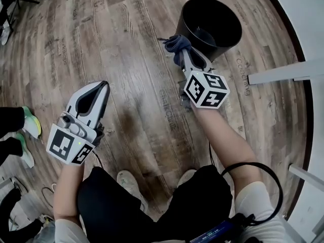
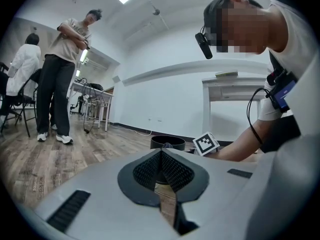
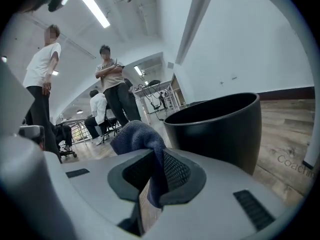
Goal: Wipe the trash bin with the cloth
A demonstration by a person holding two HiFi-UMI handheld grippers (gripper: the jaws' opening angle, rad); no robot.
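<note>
A black round trash bin (image 1: 210,27) stands on the wood floor at the upper right of the head view; in the right gripper view the bin (image 3: 222,129) fills the right side. My right gripper (image 1: 183,52) is shut on a dark blue cloth (image 1: 177,45), (image 3: 142,144), which bunches out past the jaw tips just beside the bin's left wall. My left gripper (image 1: 104,87) hangs over bare floor well to the bin's left, jaws shut with nothing between them (image 2: 161,156). The bin (image 2: 167,142) shows small and far in the left gripper view.
Wood plank floor (image 1: 131,59) all round. White wall and a white table leg (image 1: 283,74) lie right of the bin. People stand and sit in the room behind (image 2: 65,74). Feet of a bystander (image 1: 25,130) are at the left edge. My own legs and shoes (image 1: 129,184) are below.
</note>
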